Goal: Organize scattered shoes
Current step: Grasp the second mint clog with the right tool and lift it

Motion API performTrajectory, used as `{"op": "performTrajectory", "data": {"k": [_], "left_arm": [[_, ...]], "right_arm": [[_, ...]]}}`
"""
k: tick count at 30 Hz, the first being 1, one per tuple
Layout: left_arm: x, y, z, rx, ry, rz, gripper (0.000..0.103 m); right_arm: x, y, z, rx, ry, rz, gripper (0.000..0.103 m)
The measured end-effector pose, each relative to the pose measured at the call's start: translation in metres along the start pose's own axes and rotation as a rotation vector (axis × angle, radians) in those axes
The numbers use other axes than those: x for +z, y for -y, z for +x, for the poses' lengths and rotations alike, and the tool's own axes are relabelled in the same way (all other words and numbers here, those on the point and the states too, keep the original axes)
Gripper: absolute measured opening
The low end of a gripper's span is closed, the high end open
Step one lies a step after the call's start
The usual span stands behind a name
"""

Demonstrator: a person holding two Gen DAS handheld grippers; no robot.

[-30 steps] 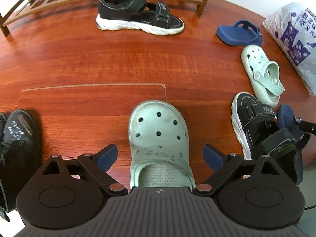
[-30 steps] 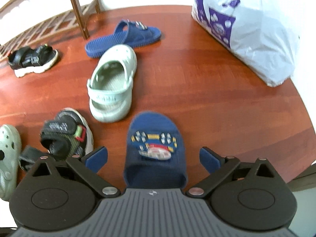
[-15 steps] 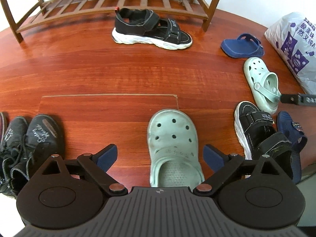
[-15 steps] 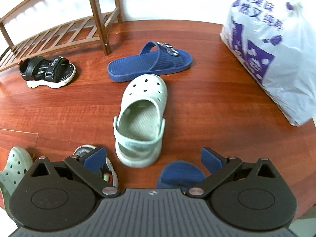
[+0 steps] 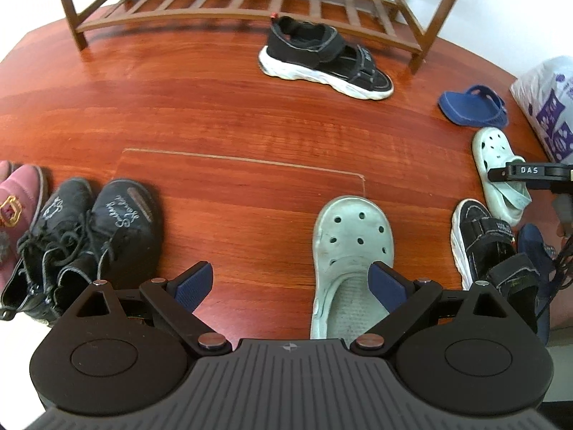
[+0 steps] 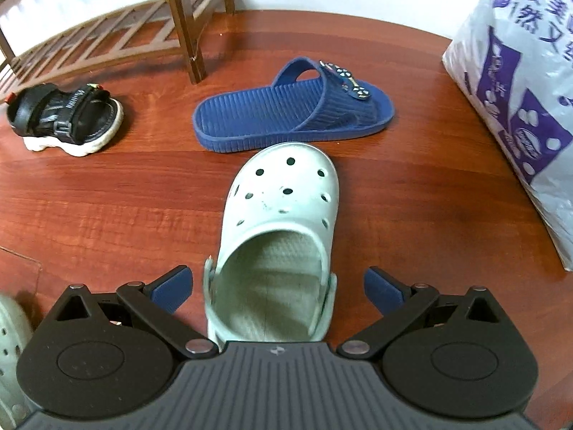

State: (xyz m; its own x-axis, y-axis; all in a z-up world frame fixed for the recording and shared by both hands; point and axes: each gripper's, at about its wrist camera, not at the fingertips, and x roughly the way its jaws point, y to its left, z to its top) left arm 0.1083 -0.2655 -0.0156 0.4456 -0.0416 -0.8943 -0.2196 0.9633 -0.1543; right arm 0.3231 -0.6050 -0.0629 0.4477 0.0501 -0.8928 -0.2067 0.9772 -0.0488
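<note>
Shoes lie scattered on a red wooden floor. A pale green clog (image 6: 279,222) lies heel toward me, its heel between the fingers of my open right gripper (image 6: 277,286), untouched. Behind it rests a blue slipper (image 6: 293,107). My left gripper (image 5: 292,281) is open over bare floor, and a second pale green clog (image 5: 351,251) lies at its right finger. The right gripper's tip (image 5: 526,172) shows over the first clog (image 5: 497,172) at the right edge of the left wrist view. A black sandal (image 5: 322,57) sits by the wooden shoe rack (image 5: 250,3).
Black lace-up shoes (image 5: 89,236) and a pink shoe (image 5: 18,208) stand at the left. Another black sandal (image 5: 490,243) and a blue slipper (image 5: 533,251) lie at the right. A white and purple plastic bag (image 6: 519,107) sits at the far right. The small black sandal (image 6: 64,118) lies near the rack's leg (image 6: 182,21).
My right gripper left the near blue slipper and moved forward to the pale green clog. My left gripper drew back and swung left, so its clog now lies at the right finger.
</note>
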Motion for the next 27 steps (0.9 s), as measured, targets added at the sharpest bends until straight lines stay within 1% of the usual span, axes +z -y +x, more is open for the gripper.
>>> {"op": "performTrajectory", "data": {"k": [4, 6, 8, 10, 11, 16, 19, 25, 27], "left_arm": [[-0.002, -0.005, 0.0, 0.012, -0.006, -0.021, 0.095], [-0.003, -0.008, -0.001, 0.018, -0.009, -0.032, 0.095], [-0.003, -0.01, -0.001, 0.02, -0.01, -0.04, 0.095], [-0.003, -0.012, -0.001, 0.022, -0.012, -0.042, 0.095], [-0.004, -0.013, -0.001, 0.022, -0.013, -0.045, 0.095], [-0.005, -0.016, 0.0, 0.012, -0.022, -0.038, 0.095], [-0.004, -0.018, 0.0, 0.002, -0.024, -0.028, 0.095], [0.002, -0.022, -0.002, -0.031, -0.015, -0.002, 0.095], [0.003, -0.024, -0.002, -0.042, -0.014, 0.007, 0.095]], "right_arm": [[0.004, 0.0, 0.011, 0.003, -0.02, 0.005, 0.102], [0.004, 0.001, 0.014, 0.01, -0.026, 0.012, 0.096], [0.004, 0.002, 0.015, 0.03, -0.031, 0.024, 0.086], [0.004, 0.003, 0.016, 0.05, -0.034, 0.035, 0.081], [0.004, 0.002, 0.015, 0.045, -0.032, 0.032, 0.08], [0.002, 0.001, 0.008, 0.033, -0.012, 0.043, 0.078], [0.001, 0.001, -0.005, 0.026, 0.019, 0.047, 0.077], [-0.002, -0.003, -0.044, 0.03, 0.075, 0.073, 0.077], [-0.005, -0.009, -0.063, 0.03, 0.105, 0.074, 0.077]]}}
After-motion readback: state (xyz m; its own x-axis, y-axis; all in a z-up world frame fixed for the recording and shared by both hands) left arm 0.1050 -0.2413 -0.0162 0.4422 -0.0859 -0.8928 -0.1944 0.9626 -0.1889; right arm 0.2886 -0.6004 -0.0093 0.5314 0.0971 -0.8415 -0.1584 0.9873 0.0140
